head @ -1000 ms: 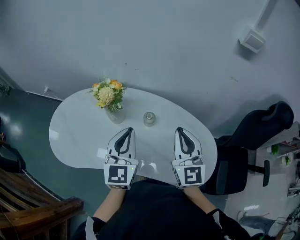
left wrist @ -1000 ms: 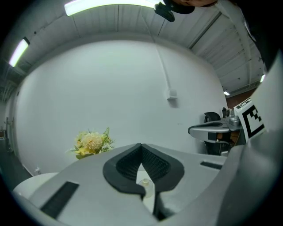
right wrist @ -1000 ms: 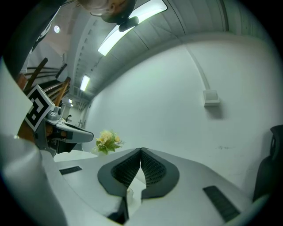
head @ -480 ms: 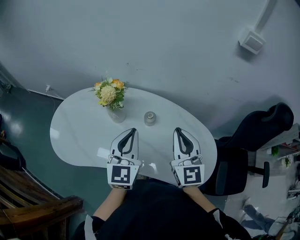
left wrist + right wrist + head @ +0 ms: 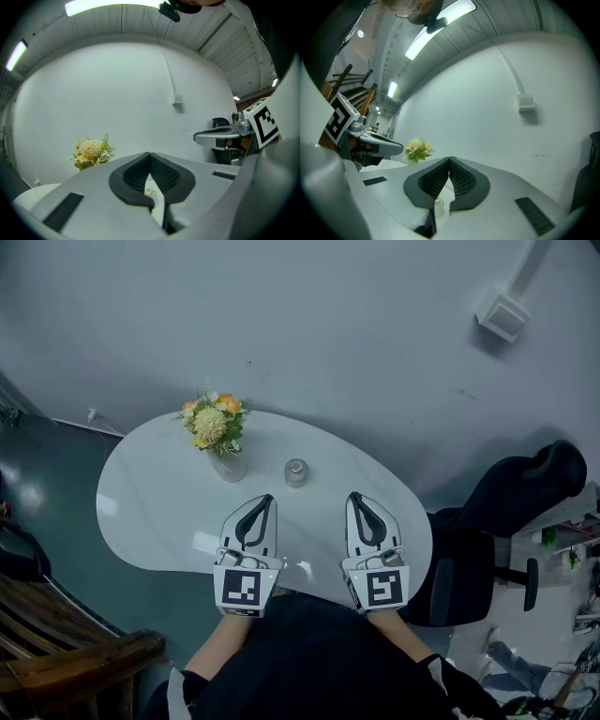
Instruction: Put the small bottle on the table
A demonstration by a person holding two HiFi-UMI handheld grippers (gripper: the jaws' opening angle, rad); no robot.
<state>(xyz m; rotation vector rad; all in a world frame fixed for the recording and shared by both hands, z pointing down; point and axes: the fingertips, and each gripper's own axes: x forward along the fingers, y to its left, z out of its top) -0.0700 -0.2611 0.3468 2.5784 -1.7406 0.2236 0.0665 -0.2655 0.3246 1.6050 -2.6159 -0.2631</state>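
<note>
The small bottle, clear with a pale cap, stands upright on the white table, near its middle. My left gripper hovers over the table's near part, shut and empty, its tips short of the bottle and slightly left of it. My right gripper is level with it on the right, also shut and empty. In the left gripper view the bottle shows low down behind the closed left gripper. In the right gripper view the bottle shows likewise below the closed right gripper.
A glass vase of yellow and orange flowers stands on the table left of the bottle. A black office chair is at the table's right end. Dark wooden furniture sits at the lower left. A white wall lies beyond the table.
Both grippers stay shut in nearly the same place over the table's near edge. The head view has shifted slightly; the bottle has not moved.
</note>
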